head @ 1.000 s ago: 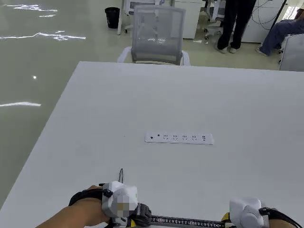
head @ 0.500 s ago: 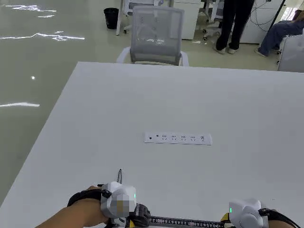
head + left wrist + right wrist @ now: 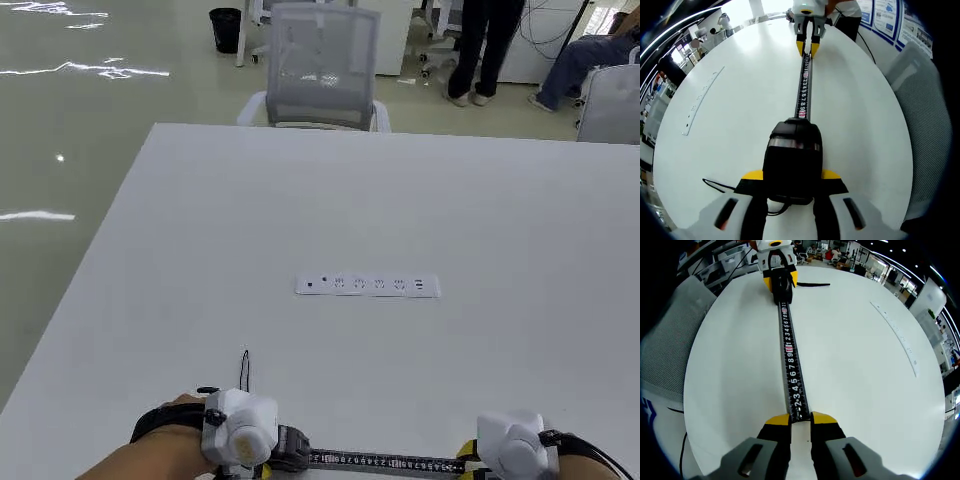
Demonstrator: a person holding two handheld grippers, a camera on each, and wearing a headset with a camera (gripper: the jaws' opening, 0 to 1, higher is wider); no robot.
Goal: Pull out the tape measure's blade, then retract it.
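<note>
A black tape measure case [image 3: 794,159] sits between the yellow-tipped jaws of my left gripper [image 3: 792,175], which is shut on it. Its blade [image 3: 804,87] is pulled out flat over the white table [image 3: 300,200], showing numbers up to about 21. My right gripper [image 3: 800,419] is shut on the blade's end [image 3: 797,410]. In the head view the left gripper [image 3: 240,440], the case [image 3: 292,450], the blade [image 3: 385,462] and the right gripper [image 3: 515,450] line up along the table's near edge.
A white power strip [image 3: 367,285] lies mid-table, well beyond the grippers. A thin black cable [image 3: 245,368] lies by the left gripper. A grey mesh chair [image 3: 318,65] stands at the far edge, with people [image 3: 490,50] and a black bin [image 3: 224,28] behind.
The head camera has tilted a little, shifting the picture. Both grippers, the case and the pulled-out blade stand about as before.
</note>
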